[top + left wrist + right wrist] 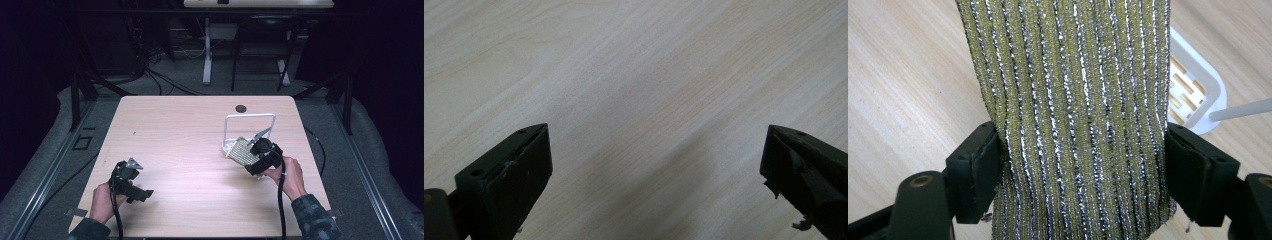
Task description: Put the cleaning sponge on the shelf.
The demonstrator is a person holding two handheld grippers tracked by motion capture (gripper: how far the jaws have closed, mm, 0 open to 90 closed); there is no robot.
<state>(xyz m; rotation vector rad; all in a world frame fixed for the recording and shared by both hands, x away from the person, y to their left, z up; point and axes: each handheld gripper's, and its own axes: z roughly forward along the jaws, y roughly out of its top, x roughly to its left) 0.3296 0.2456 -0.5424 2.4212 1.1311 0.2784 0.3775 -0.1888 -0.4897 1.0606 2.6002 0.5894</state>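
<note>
- Where the right claw (252, 149) works at the worktop's (190, 130) right half, its jaws clamp a yellow-green scouring pad (1068, 115) with silver stripes.
- Pad (243, 152) sits partly over a white rack (248, 131).
- Left claw (656, 165) spread wide, empty, over bare wood near the left front.
- No writing readable.
</note>
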